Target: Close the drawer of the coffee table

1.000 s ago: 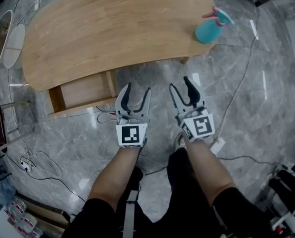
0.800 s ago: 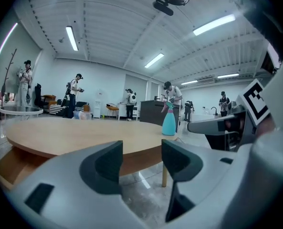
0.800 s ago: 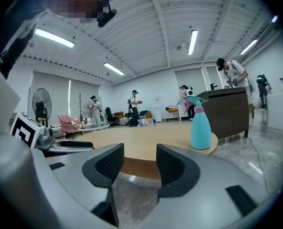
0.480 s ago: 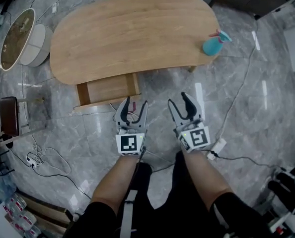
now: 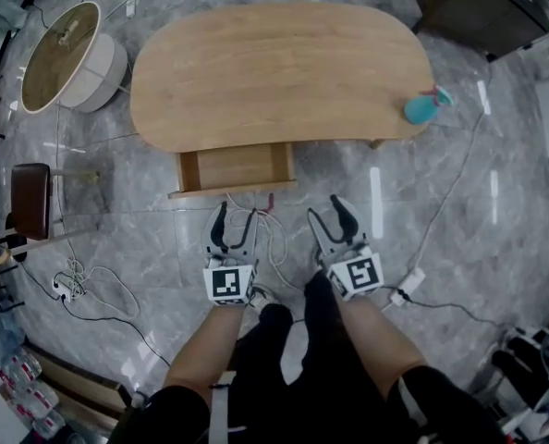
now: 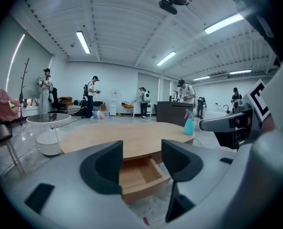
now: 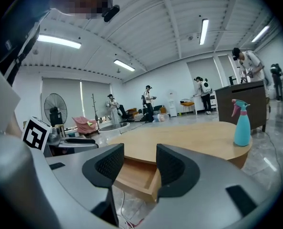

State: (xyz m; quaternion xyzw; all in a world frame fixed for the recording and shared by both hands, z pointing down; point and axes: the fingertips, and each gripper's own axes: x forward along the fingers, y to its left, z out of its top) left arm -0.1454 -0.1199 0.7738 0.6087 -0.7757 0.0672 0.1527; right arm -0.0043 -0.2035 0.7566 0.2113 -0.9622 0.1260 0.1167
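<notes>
The left gripper [image 5: 237, 220] hangs low over the floor with its jaws apart and nothing between them. The right gripper [image 5: 328, 213] is beside it, also spread and empty. Both point at the coffee table [image 5: 274, 72] and neither touches anything. The drawer [image 5: 237, 167] stands pulled out from the table's near side, left of its middle, and looks empty inside. Its front board faces the person, nearer the left gripper than the right, and both grippers stop short of it.

The push has not begun, so the risks lie in how contact is made. A push on one end of the front board could probably skew the drawer so that it binds. An open jaw tip set too high might slip over the top edge into the box instead of bearing on the front. A hard shove could jolt the table and tip the spray bottle [image 5: 426, 105], which stands close to the right-hand edge.

At far left are a small dark stool [image 5: 31, 213] and, behind it, a round white side table [image 5: 67, 49], both well clear. Loose cables [image 5: 261, 239] trail over the marble floor between the grippers and the drawer front, one ending in a red tip [image 5: 271, 200]. They lie low but could catch a jaw or a foot. To the right a white power strip [image 5: 406, 285] sits on the floor, and a dark cabinet [image 5: 469, 3] stands beyond the table, out of the way.
</notes>
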